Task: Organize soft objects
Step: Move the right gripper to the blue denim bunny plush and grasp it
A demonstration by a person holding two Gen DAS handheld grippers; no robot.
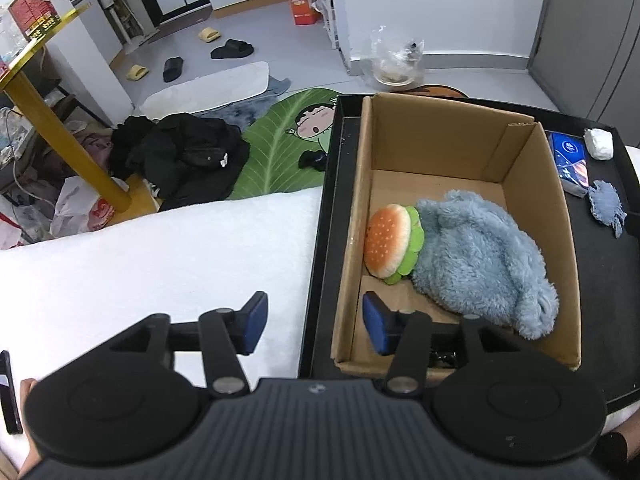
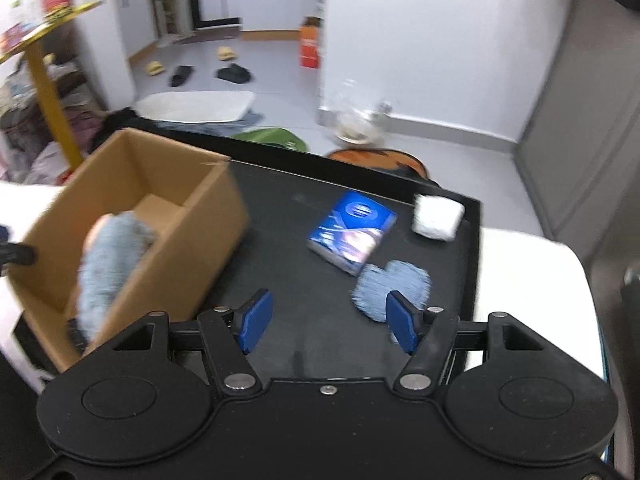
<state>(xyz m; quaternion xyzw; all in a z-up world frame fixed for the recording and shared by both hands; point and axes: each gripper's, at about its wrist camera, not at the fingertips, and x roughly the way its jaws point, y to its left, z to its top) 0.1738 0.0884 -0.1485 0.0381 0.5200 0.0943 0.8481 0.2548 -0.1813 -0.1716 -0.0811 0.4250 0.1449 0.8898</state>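
Note:
An open cardboard box (image 1: 536,184) stands on a black tray (image 1: 600,280). Inside it lie a plush hamburger (image 1: 390,246) and a fluffy blue plush (image 1: 480,260), side by side. My left gripper (image 1: 316,324) hovers over the box's near left corner, open, with nothing between its blue pads. In the right wrist view, my right gripper (image 2: 326,322) is open above the bare tray (image 2: 288,216). A small blue fuzzy piece (image 2: 394,286) lies just beyond its right pad (image 2: 402,326), apart from it. The same piece (image 1: 606,206) shows at the tray's right side.
A blue printed packet (image 2: 354,234) and a white soft block (image 2: 436,216) lie on the tray's far right. The tray rests on a white padded surface (image 1: 160,272). Beyond it, the floor holds a black garment (image 1: 184,156), a green leaf mat (image 1: 280,148) and slippers.

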